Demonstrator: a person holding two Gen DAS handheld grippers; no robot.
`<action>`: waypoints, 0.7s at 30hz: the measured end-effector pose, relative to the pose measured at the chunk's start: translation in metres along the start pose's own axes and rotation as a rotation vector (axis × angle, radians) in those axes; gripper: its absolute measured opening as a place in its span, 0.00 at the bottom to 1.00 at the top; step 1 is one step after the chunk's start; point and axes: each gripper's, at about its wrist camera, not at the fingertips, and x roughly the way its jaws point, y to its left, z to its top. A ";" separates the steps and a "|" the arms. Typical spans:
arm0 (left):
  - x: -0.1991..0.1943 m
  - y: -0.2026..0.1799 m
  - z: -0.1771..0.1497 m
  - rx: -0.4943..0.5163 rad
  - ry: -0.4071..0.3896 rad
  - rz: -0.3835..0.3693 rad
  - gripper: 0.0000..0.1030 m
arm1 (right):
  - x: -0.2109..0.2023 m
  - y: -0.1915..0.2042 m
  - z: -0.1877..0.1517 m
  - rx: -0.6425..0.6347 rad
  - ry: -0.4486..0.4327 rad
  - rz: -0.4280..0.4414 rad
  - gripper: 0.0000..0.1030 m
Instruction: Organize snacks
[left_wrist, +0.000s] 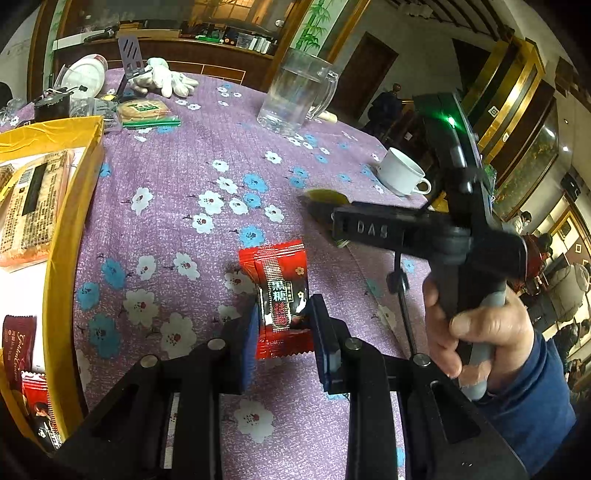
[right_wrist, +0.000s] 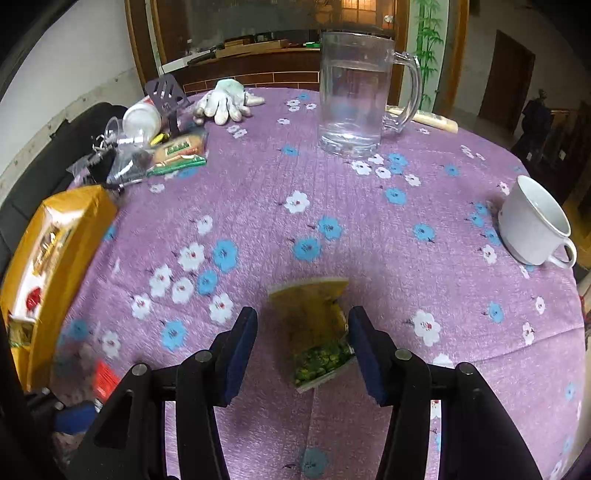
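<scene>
My left gripper (left_wrist: 282, 325) is shut on a red and black snack packet (left_wrist: 280, 291), held just above the flowered purple tablecloth (left_wrist: 177, 155). A yellow box (left_wrist: 74, 206) with several snack packs inside stands to its left. In the right wrist view, a yellow and green snack packet (right_wrist: 314, 314) sits between the jaws of my right gripper (right_wrist: 303, 325). It touches the right pad, while a gap shows at the left pad. The left wrist view shows the right gripper (left_wrist: 325, 210) in a person's hand (left_wrist: 476, 328), the yellow packet (left_wrist: 327, 195) at its tip.
A glass mug (right_wrist: 354, 92) of water stands at the back centre, a white cup (right_wrist: 532, 225) at the right edge. White gloves (right_wrist: 225, 101), a biscuit pack (right_wrist: 181, 147), a purple stand and clutter lie at the back left. The yellow box (right_wrist: 62, 236) is at the left.
</scene>
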 end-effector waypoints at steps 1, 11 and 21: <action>0.000 0.000 0.000 0.002 0.000 0.002 0.22 | -0.001 0.001 -0.003 0.004 0.001 -0.007 0.45; 0.000 0.001 0.000 -0.003 0.000 0.010 0.22 | -0.033 0.002 -0.032 0.098 -0.012 0.006 0.27; -0.003 -0.005 -0.003 0.022 -0.016 0.022 0.22 | -0.075 0.001 -0.069 0.226 -0.125 0.147 0.27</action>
